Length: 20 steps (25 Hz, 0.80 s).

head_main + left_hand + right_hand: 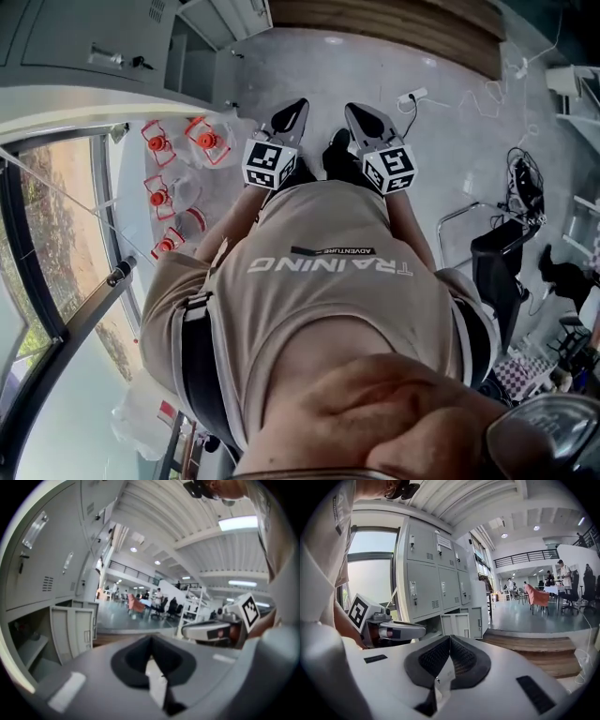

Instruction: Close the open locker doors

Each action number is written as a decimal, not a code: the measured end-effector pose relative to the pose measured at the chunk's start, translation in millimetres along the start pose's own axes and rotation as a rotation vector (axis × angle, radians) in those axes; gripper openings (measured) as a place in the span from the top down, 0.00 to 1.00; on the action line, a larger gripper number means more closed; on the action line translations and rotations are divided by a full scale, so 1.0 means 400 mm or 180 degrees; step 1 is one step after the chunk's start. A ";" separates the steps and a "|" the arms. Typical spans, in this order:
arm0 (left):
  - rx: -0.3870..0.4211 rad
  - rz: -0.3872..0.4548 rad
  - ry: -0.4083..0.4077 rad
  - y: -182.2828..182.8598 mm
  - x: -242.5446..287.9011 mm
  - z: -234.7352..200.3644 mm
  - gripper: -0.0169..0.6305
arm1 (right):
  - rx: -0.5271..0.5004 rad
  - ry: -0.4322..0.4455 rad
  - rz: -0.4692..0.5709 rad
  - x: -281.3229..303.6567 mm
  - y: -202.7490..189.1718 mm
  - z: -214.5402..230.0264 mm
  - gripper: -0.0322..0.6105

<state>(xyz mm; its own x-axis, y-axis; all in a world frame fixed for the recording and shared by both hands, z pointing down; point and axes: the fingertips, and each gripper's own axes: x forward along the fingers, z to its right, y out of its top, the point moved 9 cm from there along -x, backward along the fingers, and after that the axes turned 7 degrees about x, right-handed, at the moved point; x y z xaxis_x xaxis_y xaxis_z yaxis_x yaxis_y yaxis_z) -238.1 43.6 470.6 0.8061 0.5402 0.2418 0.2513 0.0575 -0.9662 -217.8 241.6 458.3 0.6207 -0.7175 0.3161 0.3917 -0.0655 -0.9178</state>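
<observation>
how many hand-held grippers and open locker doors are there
hand-held grippers: 2 (left, right)
open doors: 2 ()
total: 4

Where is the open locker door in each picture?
Head view: top edge, left of centre, open door.
Left gripper view: lower left.
Right gripper view: middle, slightly low.
Shared landmark: the grey lockers beside it, in all three.
</observation>
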 end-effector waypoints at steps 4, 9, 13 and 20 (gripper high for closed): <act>-0.0023 -0.0036 0.0102 -0.001 0.036 -0.027 0.97 | 0.0021 0.0077 -0.0029 0.048 0.003 0.046 0.93; -0.0029 -0.0078 0.0321 0.035 0.115 -0.072 0.97 | 0.0028 0.0300 -0.0031 0.121 0.045 0.142 0.93; -0.0002 -0.0050 0.0459 0.091 0.223 -0.112 0.97 | -0.0004 0.0440 0.0048 0.197 0.115 0.259 0.93; -0.0555 -0.0007 0.0769 0.135 0.411 -0.184 0.97 | -0.0037 0.0700 0.0026 0.293 0.198 0.449 0.93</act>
<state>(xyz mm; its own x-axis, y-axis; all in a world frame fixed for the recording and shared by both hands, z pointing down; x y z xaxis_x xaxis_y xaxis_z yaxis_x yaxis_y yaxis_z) -52.5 73.8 465.0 0.9044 0.3234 0.2785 0.3247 -0.0978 -0.9408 7.8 276.9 465.8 0.4602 -0.8520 0.2496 0.3786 -0.0660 -0.9232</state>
